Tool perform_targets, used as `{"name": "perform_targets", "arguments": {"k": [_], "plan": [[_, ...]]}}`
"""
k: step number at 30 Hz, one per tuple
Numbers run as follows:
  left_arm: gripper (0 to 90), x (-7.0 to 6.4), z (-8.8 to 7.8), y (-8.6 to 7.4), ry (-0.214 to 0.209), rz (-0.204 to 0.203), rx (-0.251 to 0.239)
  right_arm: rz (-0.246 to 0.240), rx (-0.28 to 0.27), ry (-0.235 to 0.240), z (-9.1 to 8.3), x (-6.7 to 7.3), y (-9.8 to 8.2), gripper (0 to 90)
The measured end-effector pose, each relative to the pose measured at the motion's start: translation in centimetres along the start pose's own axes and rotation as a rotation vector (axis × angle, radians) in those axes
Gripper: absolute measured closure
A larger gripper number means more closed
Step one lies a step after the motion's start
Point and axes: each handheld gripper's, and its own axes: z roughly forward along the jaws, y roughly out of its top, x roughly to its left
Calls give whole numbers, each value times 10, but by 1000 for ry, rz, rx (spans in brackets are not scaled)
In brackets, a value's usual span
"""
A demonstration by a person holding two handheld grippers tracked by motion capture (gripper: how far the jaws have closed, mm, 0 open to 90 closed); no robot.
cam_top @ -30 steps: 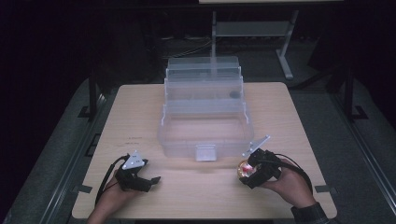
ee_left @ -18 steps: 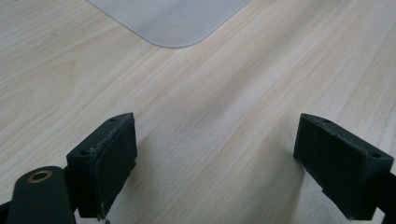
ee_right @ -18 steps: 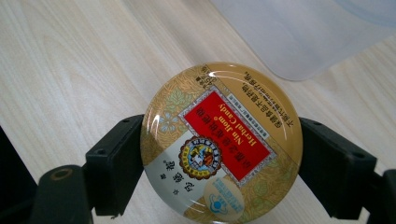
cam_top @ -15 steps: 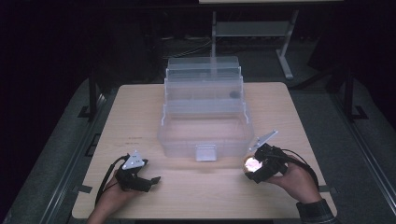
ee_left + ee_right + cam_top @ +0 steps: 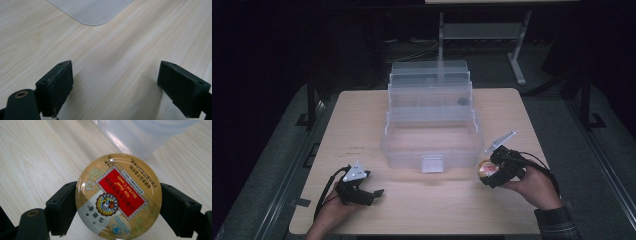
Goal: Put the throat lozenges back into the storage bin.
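Clearly "Nin Jiom Herbal Candy" tin (image 5: 118, 196)

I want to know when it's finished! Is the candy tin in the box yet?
Not yet. Done: the right claw has gripped the tin by its sides. In hand: the tin is held beside the open clear box, near its front right corner. Left: putting it inside. The left claw is open and empty, over the table.

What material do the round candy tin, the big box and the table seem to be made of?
Candy tin: probably metal, with a glossy printed lid that shows glare spots. Box: clear, slightly frosted plastic; the table shows through its walls. Table: pale wood or wood-look laminate, matte, with a visible grain.
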Motion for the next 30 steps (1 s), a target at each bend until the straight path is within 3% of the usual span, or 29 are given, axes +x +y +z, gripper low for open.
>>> {"name": "perform_targets", "arguments": {"k": [30], "plan": [[124, 0, 0, 0, 0, 1, 0, 2, -33, -35, -31, -16, 31, 196]]}}
